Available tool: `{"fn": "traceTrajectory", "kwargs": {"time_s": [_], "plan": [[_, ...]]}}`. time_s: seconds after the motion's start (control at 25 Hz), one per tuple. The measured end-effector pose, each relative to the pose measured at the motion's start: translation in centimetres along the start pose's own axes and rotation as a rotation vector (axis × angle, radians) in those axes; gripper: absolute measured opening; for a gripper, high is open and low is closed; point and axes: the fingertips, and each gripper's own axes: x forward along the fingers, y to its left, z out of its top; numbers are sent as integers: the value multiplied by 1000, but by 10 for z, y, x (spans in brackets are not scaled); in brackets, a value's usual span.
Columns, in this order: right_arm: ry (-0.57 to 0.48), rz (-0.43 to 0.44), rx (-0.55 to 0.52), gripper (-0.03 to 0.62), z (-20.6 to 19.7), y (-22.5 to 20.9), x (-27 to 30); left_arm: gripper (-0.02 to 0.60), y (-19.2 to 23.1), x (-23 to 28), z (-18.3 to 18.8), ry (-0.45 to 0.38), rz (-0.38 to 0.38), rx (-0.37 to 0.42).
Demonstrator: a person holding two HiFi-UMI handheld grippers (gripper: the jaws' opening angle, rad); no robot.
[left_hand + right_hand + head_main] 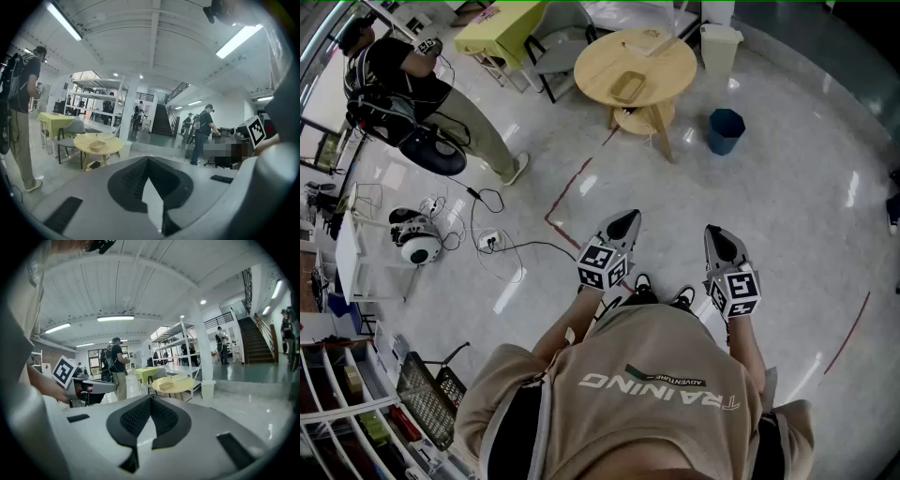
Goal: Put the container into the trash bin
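"Across the pale floor, on the round light-wood desk [591, 67] — shallow tan rectangular container [628, 86], well apart from both grippers. Not yet touched."

"And the fingers [133, 180]?"

"Pressed together on the left gripper [625, 221], nothing between. Same on the right gripper [718, 234], empty too."

"So, first likely slip?"

"Arriving with closed tips and nudging the container instead of gripping it. Could skid over the smooth desk top, maybe off the near edge."

"Worse after a pinch?"

"Probably. Low thin rim, little to bite. Pinched at one side only, likely to tilt or drop on the way over."

"Which bin, though?"

"Hard to judge. Open dark-blue plastic bin [726, 131] on the floor just beside the desk, white lidded bin [719, 47] behind it. Wrong pick possible — and with the white one, a lid in the way for busy hands."

"Anything underfoot?"

"Loose black cables [502, 246] looping over the floor to the left. Off the straight line, yet a snag risk if veering that way."
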Motion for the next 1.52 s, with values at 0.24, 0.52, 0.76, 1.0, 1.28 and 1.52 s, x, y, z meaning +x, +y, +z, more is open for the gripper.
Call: {"fn": "traceTrajectory", "kwargs": {"time_s": [0.24,0.52,0.76,1.0,1.28,1.52], "plan": [[0,-21,-6,-3,8,14,21,-2,24,-10,0,1,-9,-18],[7,-38,-28,-3,15,25,42,-2,56,-15,8,-30,-10,-34],[45,-63,-29,-3,4,40,67,-2,85,-15,1,-22,-41,-43],[65,-85,-26,-3,4,51,93,-2,120,-12,4,-16,-61,-50],[91,-87,-31,-3,6,56,119,-2,149,-8,6,-15,-66,-74],[100,-71,-22,-3,9,29,147,-2,158,24,8,-5,-63,-81]]}}
